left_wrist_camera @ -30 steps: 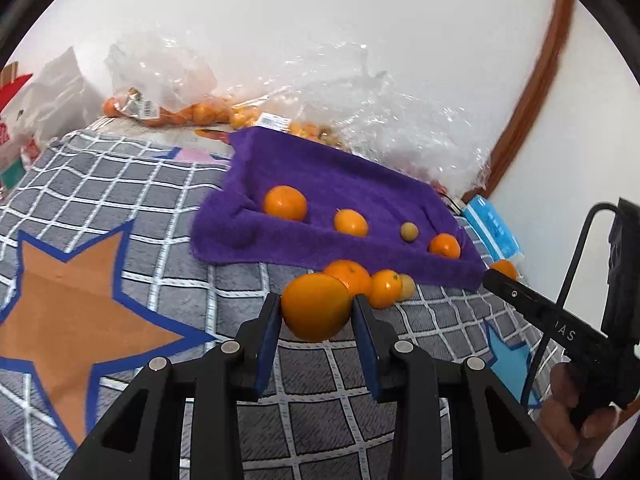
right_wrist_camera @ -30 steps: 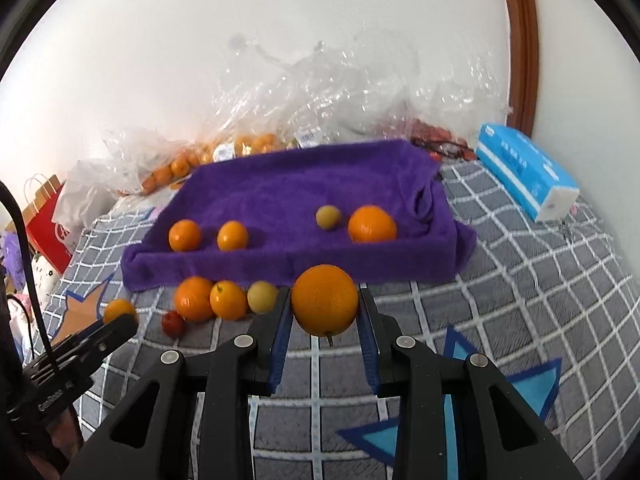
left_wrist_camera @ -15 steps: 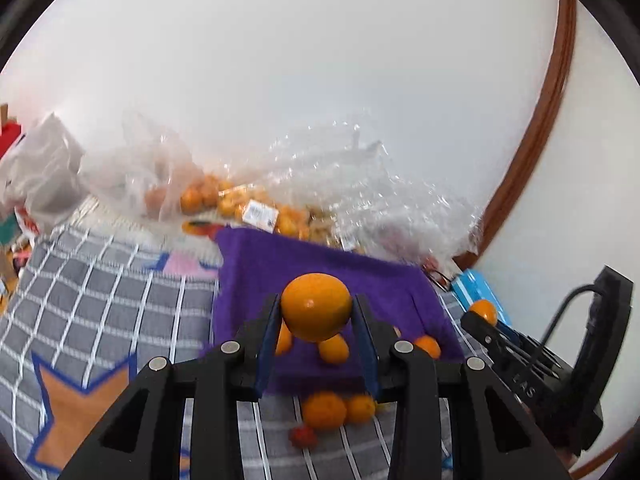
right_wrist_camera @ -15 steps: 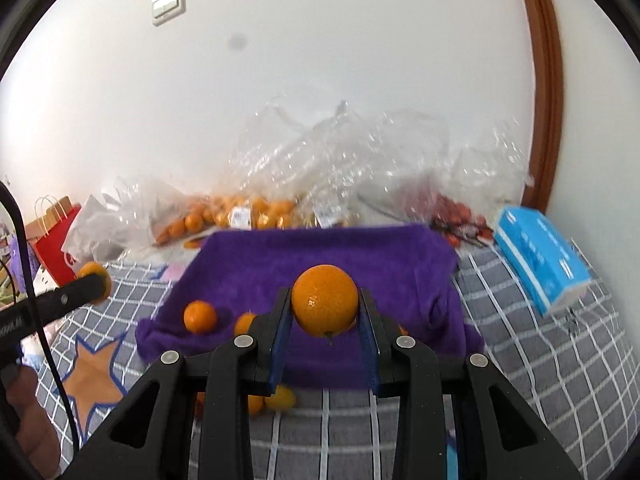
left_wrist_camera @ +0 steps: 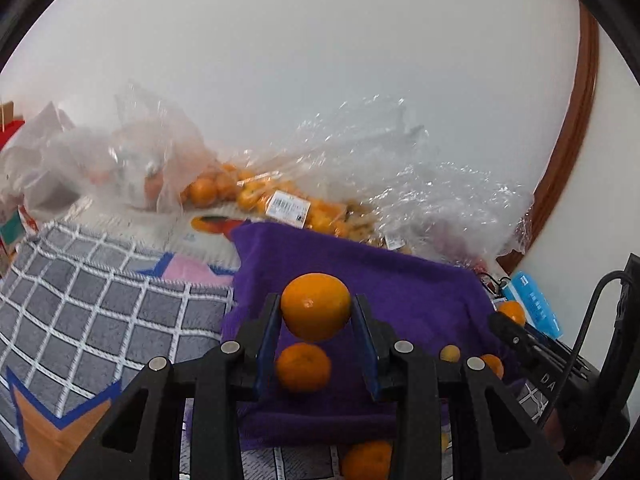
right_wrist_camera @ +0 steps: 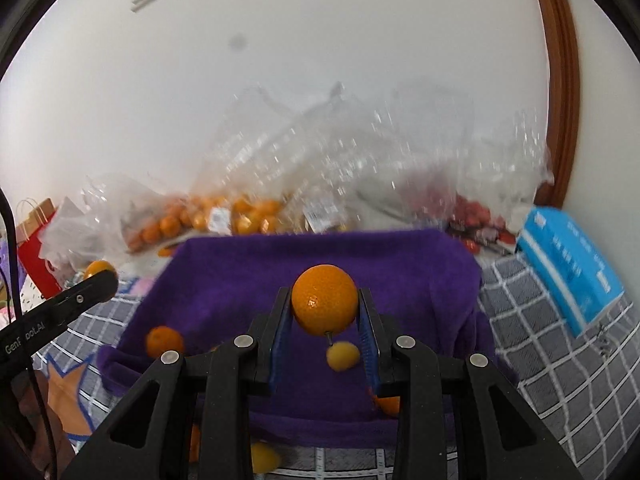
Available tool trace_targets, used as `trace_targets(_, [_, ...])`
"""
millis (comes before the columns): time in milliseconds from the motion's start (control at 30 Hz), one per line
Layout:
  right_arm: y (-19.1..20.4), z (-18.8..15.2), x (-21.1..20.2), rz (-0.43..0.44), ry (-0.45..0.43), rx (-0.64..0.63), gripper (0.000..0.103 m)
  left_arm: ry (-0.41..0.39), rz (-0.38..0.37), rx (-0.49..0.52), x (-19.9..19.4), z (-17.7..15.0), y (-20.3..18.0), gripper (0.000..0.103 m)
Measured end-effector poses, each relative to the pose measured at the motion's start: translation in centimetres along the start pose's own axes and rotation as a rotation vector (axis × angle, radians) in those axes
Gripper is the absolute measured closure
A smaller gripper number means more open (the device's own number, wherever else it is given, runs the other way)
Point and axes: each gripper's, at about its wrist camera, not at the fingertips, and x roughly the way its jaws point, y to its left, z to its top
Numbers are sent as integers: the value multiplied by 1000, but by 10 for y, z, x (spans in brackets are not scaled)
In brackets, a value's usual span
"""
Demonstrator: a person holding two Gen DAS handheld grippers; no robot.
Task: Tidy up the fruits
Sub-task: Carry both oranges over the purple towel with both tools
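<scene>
My left gripper [left_wrist_camera: 316,312] is clamped on a tangerine [left_wrist_camera: 316,306], held in the air over the near half of the purple towel [left_wrist_camera: 420,300]. My right gripper [right_wrist_camera: 325,314] pinches an orange [right_wrist_camera: 324,305] with a short stem, above the same towel [right_wrist_camera: 240,280]. On the towel below lie another tangerine [left_wrist_camera: 303,367] and a small yellow fruit [right_wrist_camera: 342,355]. Beyond the towel's far edge sit clear plastic bags of tangerines [left_wrist_camera: 248,196]; a blue tissue pack [right_wrist_camera: 568,268] lies just right of it.
</scene>
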Motion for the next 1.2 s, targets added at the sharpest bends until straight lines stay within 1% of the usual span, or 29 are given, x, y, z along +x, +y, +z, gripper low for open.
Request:
trace_targets(100, [-10,0,4,-29,8,11,71,9,-8,-1,5,-3,3,69])
trace_targets(233, [-24,5,-1,-42,-21,39,71,17,-11,-26,8,-2,9,69])
trace_targets(300, [-30,6,-4,-58,-21,47,71,27,-19,-39,9,-3,12,69])
trace_targets(400, [-38,3,-3,-42,-17,77,71,26,-22,-56,12,-7,16,69])
trace_targets(500, [-40,-2,6,-38,21,81,71,57,-24,-73,20,-11,20,69])
trace_targets(600, [-36,-7,14,-16,47,74,71,66,-39,-88,26,-14,22,69])
trace_targets(667, [-32,-10,17,-11,58,63,71,83,-21,-82,29,-16,22,69])
trace_targets(733, [-26,-12,21,4,75,46,71,86,-50,-93,31,-15,21,69])
trace_targets(833, [-18,-16,23,52,90,28,71,80,-58,-85,30,-16,19,69])
trace_targets(900, [-11,-17,23,60,93,5,71,81,-72,-80,30,-17,18,69])
trace_targets(1000, [-4,-21,26,88,126,-33,71,88,-120,-68,28,-19,13,69])
trace_targets(1033, [-1,-23,27,83,131,-46,71,85,-135,-57,28,-19,12,69])
trace_targets(1133, [4,-27,30,62,135,-85,71,84,-147,-31,27,-21,7,69])
trace_targets(1200, [5,-29,34,57,144,-89,71,99,-156,-27,29,-22,4,69])
